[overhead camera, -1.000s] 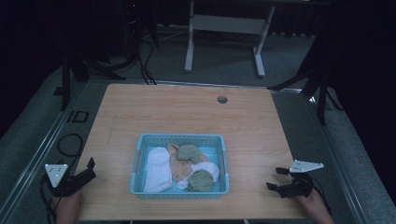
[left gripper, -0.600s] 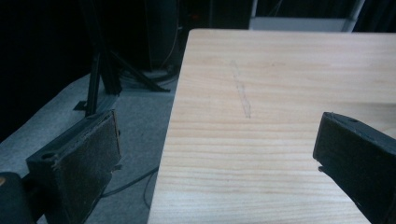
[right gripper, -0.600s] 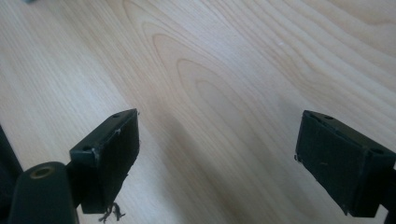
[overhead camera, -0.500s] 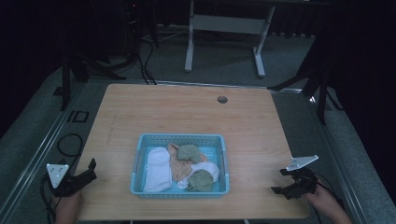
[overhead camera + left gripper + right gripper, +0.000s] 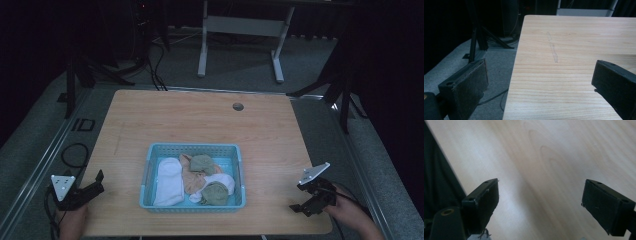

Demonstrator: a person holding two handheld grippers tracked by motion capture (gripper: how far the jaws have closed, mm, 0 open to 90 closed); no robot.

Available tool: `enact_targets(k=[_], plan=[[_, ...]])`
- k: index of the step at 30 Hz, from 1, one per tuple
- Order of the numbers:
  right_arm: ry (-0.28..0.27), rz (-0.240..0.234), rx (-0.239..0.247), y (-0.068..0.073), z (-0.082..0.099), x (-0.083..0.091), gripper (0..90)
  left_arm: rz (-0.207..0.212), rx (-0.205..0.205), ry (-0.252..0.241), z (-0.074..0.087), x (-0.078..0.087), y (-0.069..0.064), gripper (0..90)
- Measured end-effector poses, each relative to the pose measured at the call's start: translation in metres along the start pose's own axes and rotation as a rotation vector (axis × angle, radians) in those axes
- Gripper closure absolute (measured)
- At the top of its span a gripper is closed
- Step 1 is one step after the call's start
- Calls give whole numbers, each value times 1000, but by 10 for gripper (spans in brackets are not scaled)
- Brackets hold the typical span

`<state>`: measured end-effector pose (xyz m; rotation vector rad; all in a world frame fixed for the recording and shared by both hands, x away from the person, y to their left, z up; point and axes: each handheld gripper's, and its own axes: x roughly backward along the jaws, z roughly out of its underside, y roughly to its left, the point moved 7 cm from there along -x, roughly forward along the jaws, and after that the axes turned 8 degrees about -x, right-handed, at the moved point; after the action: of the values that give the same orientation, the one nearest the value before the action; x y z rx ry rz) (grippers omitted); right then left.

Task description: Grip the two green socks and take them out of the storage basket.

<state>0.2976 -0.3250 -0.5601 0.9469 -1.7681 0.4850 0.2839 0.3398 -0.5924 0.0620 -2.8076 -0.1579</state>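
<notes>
Left hand [image 5: 72,220] and right hand [image 5: 350,215] cut off by the high view's bottom edge. Cloths in basket [image 5: 192,206] overlapping, count unclear. Table [image 5: 554,157] blurred in right gripper view.

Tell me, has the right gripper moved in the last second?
Yes. The right gripper has drifted right, away from the basket, toward the table's right edge.

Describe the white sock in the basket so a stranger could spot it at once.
On the wooden table sits a light blue basket near the front edge. The white sock lies along its left side, the longest, plain white piece, beside a peach cloth and green ones.
</notes>
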Motion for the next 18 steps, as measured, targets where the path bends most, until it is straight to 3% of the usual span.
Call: enact_targets(k=[7, 8, 9, 12, 15, 18], plan=[[91, -35, 6, 7, -9, -2, 136, -7, -2, -8, 0, 1, -1, 4], [91, -35, 6, 7, -9, -2, 136, -7, -2, -8, 0, 1, -1, 4], [115, 3, 38, 7, -12, -4, 143, -7, -5, -5, 0, 0, -1, 4], [110, -8, 27, 8, -16, -4, 136, -8, -4, -9, 0, 1, -1, 4], [148, -27, 38, 14, -21, -7, 128, -9, -1, -8, 0, 0, -1, 3], [166, -3, 50, 16, -25, -10, 131, -6, -2, -8, 0, 1, -1, 4]])
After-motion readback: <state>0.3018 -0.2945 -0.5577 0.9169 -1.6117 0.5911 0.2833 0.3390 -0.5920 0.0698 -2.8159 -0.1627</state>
